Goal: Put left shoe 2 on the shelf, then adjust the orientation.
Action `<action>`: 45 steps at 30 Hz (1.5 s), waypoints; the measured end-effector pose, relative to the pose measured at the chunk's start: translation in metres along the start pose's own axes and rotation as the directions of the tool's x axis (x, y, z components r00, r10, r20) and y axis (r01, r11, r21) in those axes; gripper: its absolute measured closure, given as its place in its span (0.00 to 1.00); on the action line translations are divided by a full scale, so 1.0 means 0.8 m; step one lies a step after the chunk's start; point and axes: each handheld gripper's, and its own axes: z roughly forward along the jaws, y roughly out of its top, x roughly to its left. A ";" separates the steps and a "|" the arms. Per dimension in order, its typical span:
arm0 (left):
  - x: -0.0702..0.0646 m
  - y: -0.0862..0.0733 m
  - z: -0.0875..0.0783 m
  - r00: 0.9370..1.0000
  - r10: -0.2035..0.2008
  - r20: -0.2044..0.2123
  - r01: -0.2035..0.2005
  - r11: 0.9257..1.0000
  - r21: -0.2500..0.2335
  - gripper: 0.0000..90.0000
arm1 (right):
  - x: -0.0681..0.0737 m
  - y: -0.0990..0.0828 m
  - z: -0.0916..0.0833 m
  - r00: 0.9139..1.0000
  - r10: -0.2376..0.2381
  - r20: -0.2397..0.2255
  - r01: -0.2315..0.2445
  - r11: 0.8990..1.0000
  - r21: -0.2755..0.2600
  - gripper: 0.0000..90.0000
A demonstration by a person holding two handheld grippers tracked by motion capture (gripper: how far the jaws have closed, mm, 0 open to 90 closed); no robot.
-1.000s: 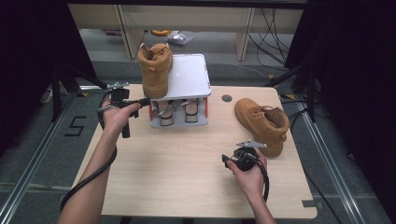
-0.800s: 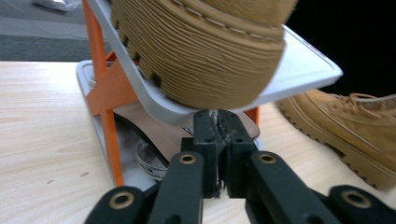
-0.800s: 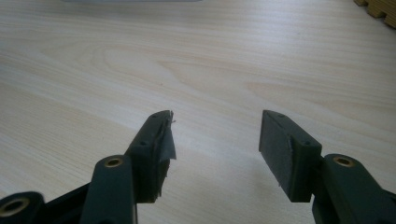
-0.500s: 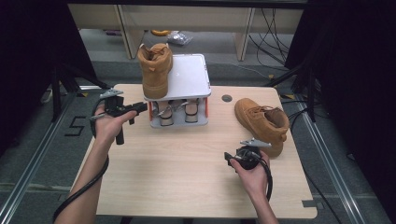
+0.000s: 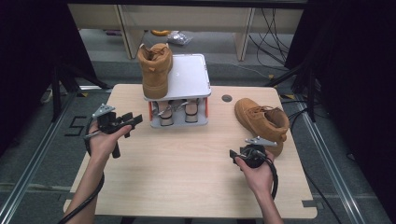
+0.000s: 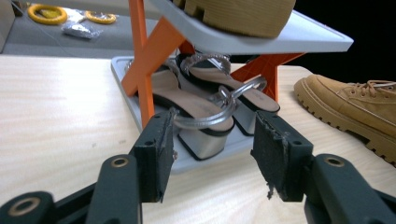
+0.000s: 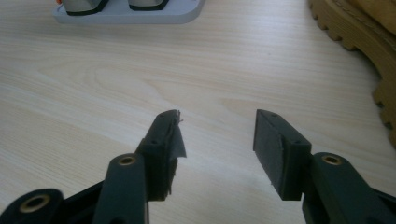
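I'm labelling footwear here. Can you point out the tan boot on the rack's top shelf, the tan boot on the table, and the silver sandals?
Boot on the rack's top shelf (image 5: 155, 70), high view, heel side.
Boot on the table (image 5: 261, 119), high view, laced upper.
Silver sandals (image 6: 205, 116), left gripper view, nearer sandal's strap.

Yellow rings (image 6: 46, 14) and cables (image 5: 275, 28) lie on the floor (image 5: 224, 42).

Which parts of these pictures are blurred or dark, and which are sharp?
High view: the table is evenly lit, the surroundings almost black. Left gripper view: the sandals are sharp, the near jaws slightly soft. Right gripper view: the wood grain is clear, the boot at the edge is blurred.
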 end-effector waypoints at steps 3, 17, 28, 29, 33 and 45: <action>0.002 -0.009 -0.003 1.000 0.007 -0.005 -0.007 1.000 0.011 0.54 | -0.005 0.003 -0.007 1.000 -0.006 0.005 0.006 1.000 0.000 0.66; 0.014 -0.038 -0.011 0.999 -0.030 -0.023 0.031 0.999 0.018 0.56 | -0.026 0.035 -0.038 1.000 0.000 0.022 0.001 0.999 -0.036 0.69; 0.013 -0.046 -0.022 0.999 -0.046 -0.012 0.046 0.999 0.010 0.55 | -0.045 0.053 -0.069 0.998 0.005 0.070 -0.003 0.999 -0.032 0.70; 0.013 -0.046 -0.023 0.999 -0.046 -0.014 0.047 0.999 0.010 0.55 | -0.047 0.054 -0.071 0.998 0.005 0.057 -0.004 0.999 -0.033 0.70; 0.019 -0.046 -0.028 0.997 -0.065 -0.041 0.065 0.998 -0.016 0.55 | -0.051 0.058 -0.081 0.997 -0.002 0.081 0.003 1.000 -0.021 0.70; 0.025 -0.046 -0.026 0.997 -0.073 -0.039 0.073 0.997 -0.009 0.55 | -0.083 0.078 -0.118 0.990 0.041 0.135 -0.039 0.999 -0.023 0.70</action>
